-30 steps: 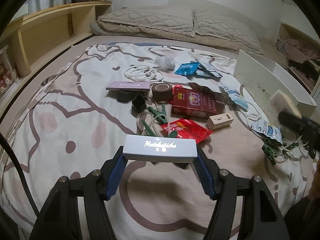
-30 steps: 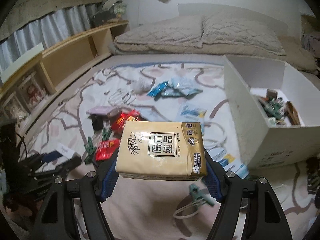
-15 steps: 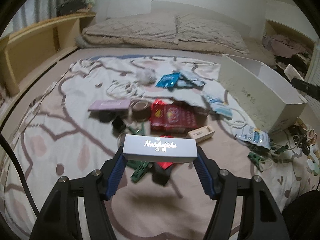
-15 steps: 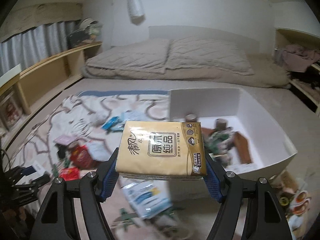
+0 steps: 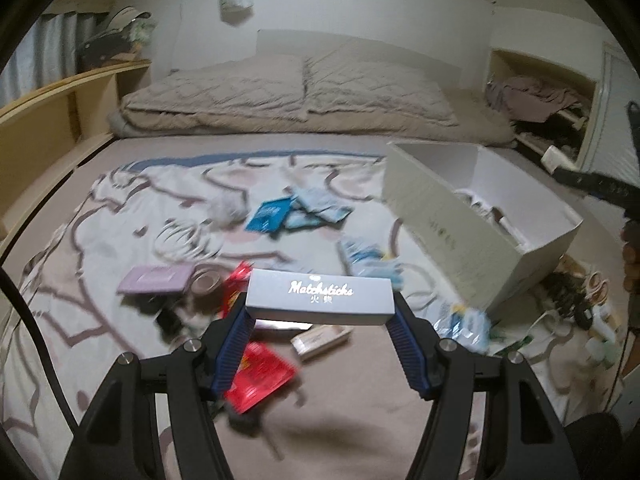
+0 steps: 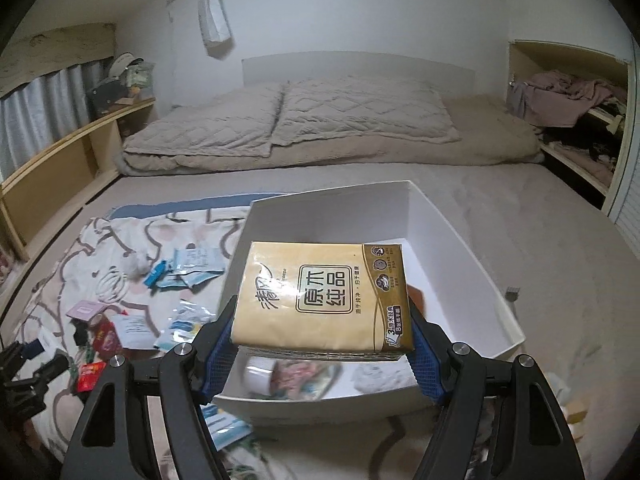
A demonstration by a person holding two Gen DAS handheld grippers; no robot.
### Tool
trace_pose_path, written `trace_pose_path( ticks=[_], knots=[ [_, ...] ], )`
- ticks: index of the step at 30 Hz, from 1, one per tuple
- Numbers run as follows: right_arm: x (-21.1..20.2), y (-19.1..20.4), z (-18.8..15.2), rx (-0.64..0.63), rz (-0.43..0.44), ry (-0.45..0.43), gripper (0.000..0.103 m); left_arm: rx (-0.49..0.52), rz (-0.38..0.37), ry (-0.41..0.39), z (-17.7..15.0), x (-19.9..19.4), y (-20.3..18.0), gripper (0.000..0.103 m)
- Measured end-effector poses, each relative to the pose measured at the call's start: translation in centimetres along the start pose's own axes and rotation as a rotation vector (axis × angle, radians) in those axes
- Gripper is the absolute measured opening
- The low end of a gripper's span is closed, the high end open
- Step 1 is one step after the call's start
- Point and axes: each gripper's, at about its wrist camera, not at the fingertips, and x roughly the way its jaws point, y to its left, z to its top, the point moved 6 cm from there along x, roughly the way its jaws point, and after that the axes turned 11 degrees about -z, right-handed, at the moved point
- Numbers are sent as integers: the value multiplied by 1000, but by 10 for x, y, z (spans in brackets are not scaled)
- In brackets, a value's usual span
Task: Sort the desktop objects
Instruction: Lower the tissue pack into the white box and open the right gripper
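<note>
Two claws grip: left gripper (image 5: 320, 322) clamps a Matchsticks box (image 5: 319, 297); right gripper (image 6: 320, 346) clamps a tissue pack (image 6: 324, 296) above the white box (image 6: 460, 248)

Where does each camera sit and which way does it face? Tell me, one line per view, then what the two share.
Left wrist: on the left gripper, facing down its fingers at the matchbox it clamps and the littered blanket; the right gripper and a hand show at the right edge.
Right wrist: on the right gripper, facing the tissue pack it clamps above the white box; the left gripper shows lower left.
Shared: the white box, blanket and bedding.
</note>
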Motion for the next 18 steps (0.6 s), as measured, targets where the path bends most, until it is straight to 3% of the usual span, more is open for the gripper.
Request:
trace_pose_path(
  ticks=[10,18],
  knots=[
    [19,-22,9,-11,-30,46,75,41,-129,-31,43,34,-68,66],
    [55,-25,-2,-51,-24,178,75,78,-209,-30,59,62,-120,66]
  ],
)
